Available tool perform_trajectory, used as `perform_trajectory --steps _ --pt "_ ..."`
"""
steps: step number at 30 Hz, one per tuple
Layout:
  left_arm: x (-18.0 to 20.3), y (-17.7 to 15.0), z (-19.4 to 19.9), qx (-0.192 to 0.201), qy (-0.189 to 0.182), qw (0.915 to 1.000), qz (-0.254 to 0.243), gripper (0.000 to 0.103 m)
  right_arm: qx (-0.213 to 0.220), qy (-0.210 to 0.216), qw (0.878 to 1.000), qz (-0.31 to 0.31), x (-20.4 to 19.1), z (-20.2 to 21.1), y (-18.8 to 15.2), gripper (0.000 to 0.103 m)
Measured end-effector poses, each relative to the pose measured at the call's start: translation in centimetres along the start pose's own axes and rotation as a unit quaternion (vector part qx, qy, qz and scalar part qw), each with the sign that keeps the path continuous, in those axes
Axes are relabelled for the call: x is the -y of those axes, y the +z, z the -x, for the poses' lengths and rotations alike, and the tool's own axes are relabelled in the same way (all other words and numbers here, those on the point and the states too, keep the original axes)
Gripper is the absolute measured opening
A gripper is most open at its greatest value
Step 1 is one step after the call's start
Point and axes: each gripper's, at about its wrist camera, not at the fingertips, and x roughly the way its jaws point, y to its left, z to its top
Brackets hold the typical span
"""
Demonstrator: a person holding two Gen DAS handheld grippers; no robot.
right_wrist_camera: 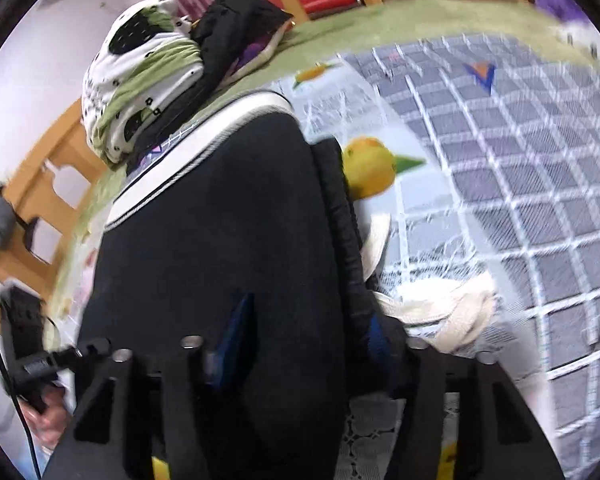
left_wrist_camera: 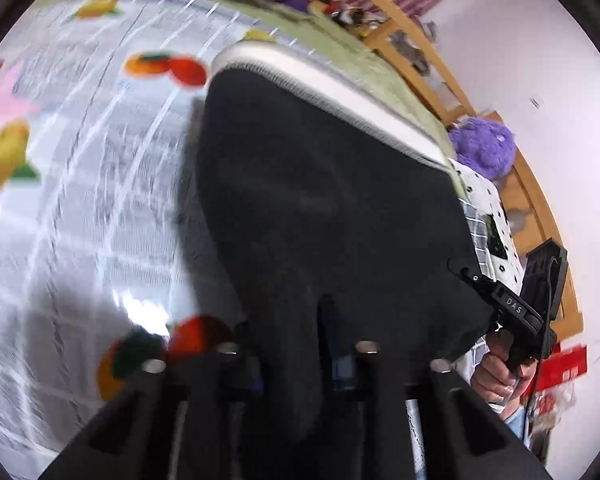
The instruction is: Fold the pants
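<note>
The black pants [left_wrist_camera: 324, 200] with a white striped band [left_wrist_camera: 324, 92] at their far end hang stretched between both grippers above the fruit-print bed sheet [left_wrist_camera: 80, 184]. My left gripper [left_wrist_camera: 290, 344] is shut on the near edge of the black fabric. In the right wrist view the same pants [right_wrist_camera: 220, 240] fill the middle, and my right gripper [right_wrist_camera: 300, 344] is shut on their near edge beside the ribbed waistband [right_wrist_camera: 340, 240] and a cream drawstring [right_wrist_camera: 452, 312]. The right gripper also shows at the far right of the left wrist view [left_wrist_camera: 512, 308], held by a hand.
A pile of bedding and dark clothes [right_wrist_camera: 148, 76] lies at the head of the bed. A wooden bed frame [left_wrist_camera: 432, 76] runs along the white wall. A purple plush toy [left_wrist_camera: 484, 148] sits by the frame. A green blanket [right_wrist_camera: 400, 20] covers the far side.
</note>
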Motion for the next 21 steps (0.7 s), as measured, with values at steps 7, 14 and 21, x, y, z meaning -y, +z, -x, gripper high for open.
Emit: perform_trajectory --steps 7,14,21 --pt "-3.4 5.9 6.3 0.035 -0.004 0.9993 -0.007 0.014 -0.010 0.035 0.999 -0.019 -5.0 2.2 -0.3 0.027" --pt "-7.7 6.4 7.1 -0.007 0.069 0.9953 -0.067 0.024 -0.019 0.019 0.999 0.019 -12.4 -0.7 -1.7 0.030" --pt "-9.5 2.2 11.5 0.010 0.127 0.9812 -0.145 0.055 -0.016 -0.059 0.998 -0.015 -12.9 -1.3 -3.8 0.044"
